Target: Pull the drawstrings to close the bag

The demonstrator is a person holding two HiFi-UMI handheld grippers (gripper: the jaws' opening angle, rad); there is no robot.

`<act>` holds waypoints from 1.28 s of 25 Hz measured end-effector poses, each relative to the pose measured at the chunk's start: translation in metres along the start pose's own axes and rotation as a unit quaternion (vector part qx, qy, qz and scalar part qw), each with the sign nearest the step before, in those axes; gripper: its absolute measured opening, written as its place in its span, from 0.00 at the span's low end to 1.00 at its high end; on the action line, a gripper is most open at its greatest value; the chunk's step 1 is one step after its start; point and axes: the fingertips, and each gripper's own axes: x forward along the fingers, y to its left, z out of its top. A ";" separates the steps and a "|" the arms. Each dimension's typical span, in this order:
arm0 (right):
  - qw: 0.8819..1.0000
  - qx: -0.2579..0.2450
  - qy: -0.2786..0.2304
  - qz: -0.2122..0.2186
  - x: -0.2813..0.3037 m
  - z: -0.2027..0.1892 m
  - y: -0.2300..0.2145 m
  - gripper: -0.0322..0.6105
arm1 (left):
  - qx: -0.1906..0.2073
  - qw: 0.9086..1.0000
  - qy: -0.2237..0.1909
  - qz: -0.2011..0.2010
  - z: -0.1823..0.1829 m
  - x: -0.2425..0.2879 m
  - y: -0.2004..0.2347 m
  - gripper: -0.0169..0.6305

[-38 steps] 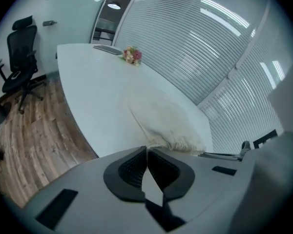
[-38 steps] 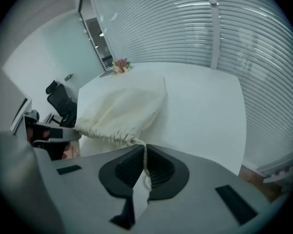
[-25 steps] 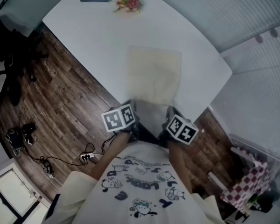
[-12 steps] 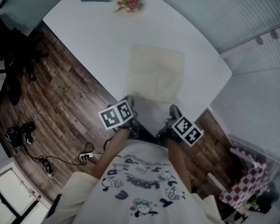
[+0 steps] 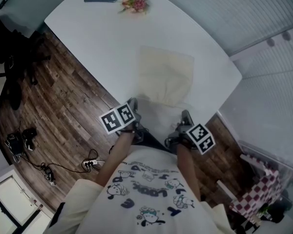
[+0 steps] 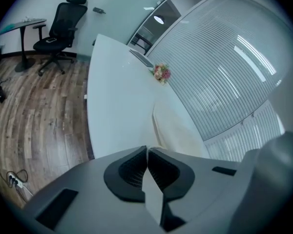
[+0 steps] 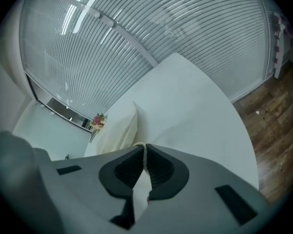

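A cream cloth bag (image 5: 166, 77) lies flat on the white surface (image 5: 97, 38), well apart from the bunch of flowers (image 5: 135, 2) and on the person's side of it. The two grippers sit at the bag edge farthest from the flowers, one at each corner.

The left gripper (image 5: 132, 104) has its jaws pressed together. The bag's corner reaches right up to the tips, but whether a cord is pinched there cannot be made out. The right gripper (image 5: 185, 116) is closed too, with a thin cream drawstring (image 7: 139, 144) nipped at the very tips of its jaws.

The bag looks light, limp and probably empty, so it should slide across the smooth surface rather than resist a tug. The cord is thin and soft and could slip out of a tip-only pinch. The best hold is on the cords themselves, close to where they leave the channel at the edge away from the flowers. Pulling the two ends apart sideways should gather the mouth rather than drag the whole bag.
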 end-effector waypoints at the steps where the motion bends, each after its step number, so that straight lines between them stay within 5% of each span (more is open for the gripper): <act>1: 1.000 0.001 -0.003 0.000 -0.001 0.002 -0.001 0.08 | 0.001 1.000 -0.002 0.000 0.001 0.000 0.000 0.09; 15: 1.000 0.002 -0.019 0.011 -0.005 0.017 -0.011 0.08 | -0.006 1.000 -0.008 -0.014 0.005 -0.001 0.000 0.10; 23: 0.999 -0.049 -0.011 0.009 0.002 0.023 -0.006 0.08 | 0.050 0.998 -0.008 -0.026 0.007 0.002 -0.019 0.10; 30: 0.986 -0.166 0.012 -0.014 0.000 0.026 -0.002 0.08 | 0.118 0.992 0.005 -0.035 -0.003 -0.001 -0.032 0.11; 32: 0.982 -0.187 0.012 -0.023 -0.004 0.026 -0.002 0.09 | 0.128 0.991 0.013 -0.043 -0.007 -0.003 -0.032 0.20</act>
